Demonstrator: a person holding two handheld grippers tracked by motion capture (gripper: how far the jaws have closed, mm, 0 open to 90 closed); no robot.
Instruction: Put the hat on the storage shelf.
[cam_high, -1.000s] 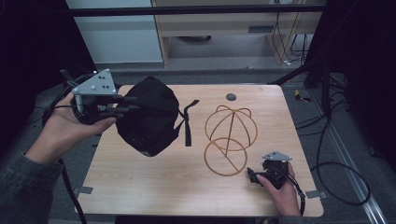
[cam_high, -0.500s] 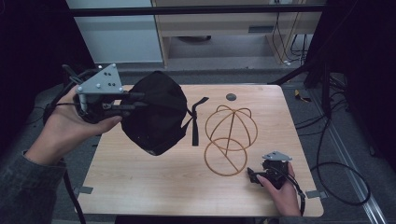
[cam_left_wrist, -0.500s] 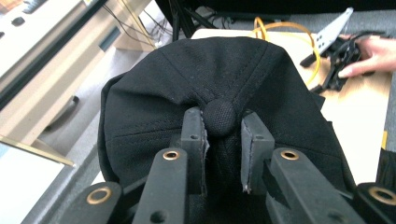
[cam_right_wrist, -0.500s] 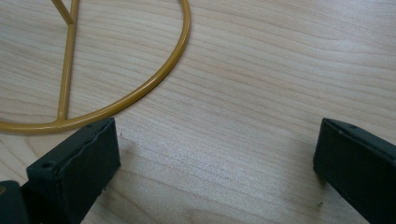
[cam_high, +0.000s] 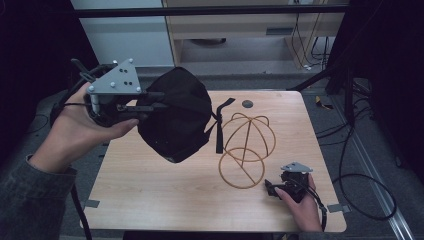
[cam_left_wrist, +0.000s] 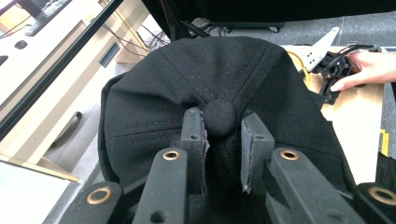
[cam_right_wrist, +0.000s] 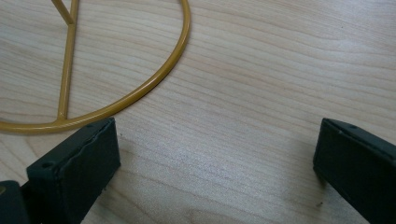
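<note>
A black cap (cam_high: 175, 120) hangs in the air over the left part of the wooden table (cam_high: 165, 200), its strap (cam_high: 220, 131) dangling at the right. My left gripper (cam_high: 155, 100) is shut on the cap's crown. In the left gripper view the jaws pinch the fabric of the cap (cam_left_wrist: 210, 70) on either side of its top button, with my left gripper (cam_left_wrist: 220, 121) close behind it. A gold wire stand (cam_high: 244, 150) with a domed frame stands right of the cap. My right gripper (cam_high: 272, 189) rests open on the table beside the stand's base ring (cam_right_wrist: 154, 80); nothing lies between the jaws of the right gripper (cam_right_wrist: 215, 149).
A small dark disc (cam_high: 247, 104) lies near the table's far edge. Cables trail on the floor at the right. A shelf unit stands beyond the table.
My left gripper has carried the cap up and to the right, nearer the wire stand. The right gripper has not moved.
</note>
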